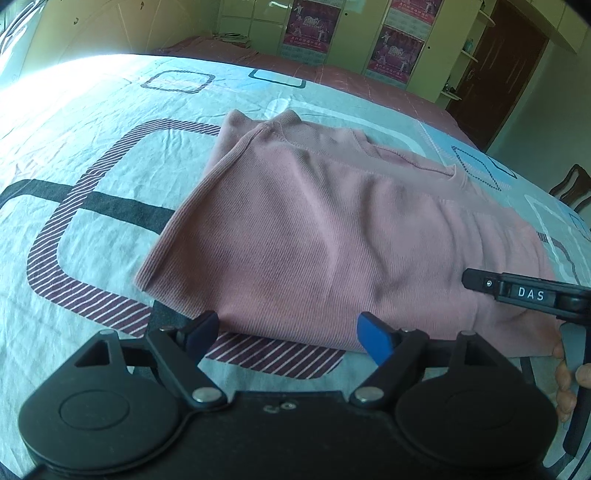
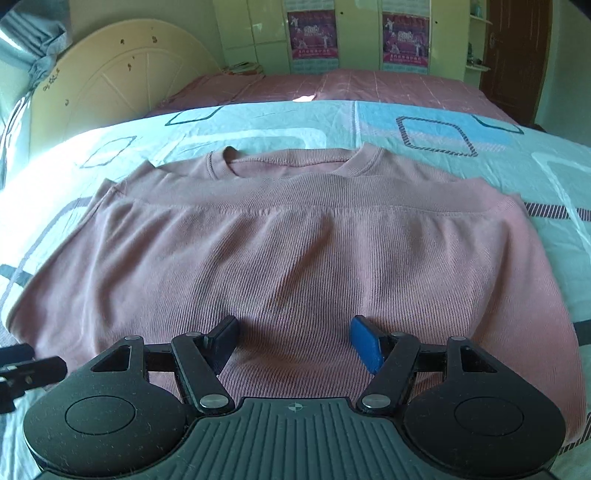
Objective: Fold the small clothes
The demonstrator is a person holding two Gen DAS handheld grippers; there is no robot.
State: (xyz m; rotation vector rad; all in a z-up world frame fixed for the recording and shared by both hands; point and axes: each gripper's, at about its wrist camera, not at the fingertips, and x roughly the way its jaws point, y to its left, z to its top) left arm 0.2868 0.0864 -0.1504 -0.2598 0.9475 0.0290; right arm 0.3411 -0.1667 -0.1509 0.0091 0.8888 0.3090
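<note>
a: fingers (image 2: 364, 345) of the right gripper (image 2: 293, 341) stand spread wide, with nothing between them, low over the near edge of the pink shirt (image 2: 295, 258). the left gripper (image 1: 286, 336) is the same: jaws apart, gripping nothing, poised at the shirt's near left edge.

b: where does the shirt lie?

a: flat on the patterned bedsheet (image 1: 92, 155), already doubled over. the hem band is brought up to just below the collar (image 2: 288, 162), so the lower half covers the chest. the fold line is the near edge, right under both grippers.

b: why would both sit at that edge with jaws apart?

a: likely either they have let the cloth go, or they are lining up for the next fold. the frames do not say which. each gripper is near one end of the fold, which suits lifting the edge evenly so that the layers do not slide.

b: is the shirt neat enough?

a: mostly. a few soft ridges run across the middle, and the left side looks a little rumpled where the sleeve is tucked under. the knit seems thick and limp, so it should stay where it is laid.

b: what else is about?

a: a pink bedspread (image 2: 369, 88) beyond the sheet, a pale headboard (image 2: 122, 85) to the left, posters (image 2: 312, 33) on the cupboard doors.
</note>
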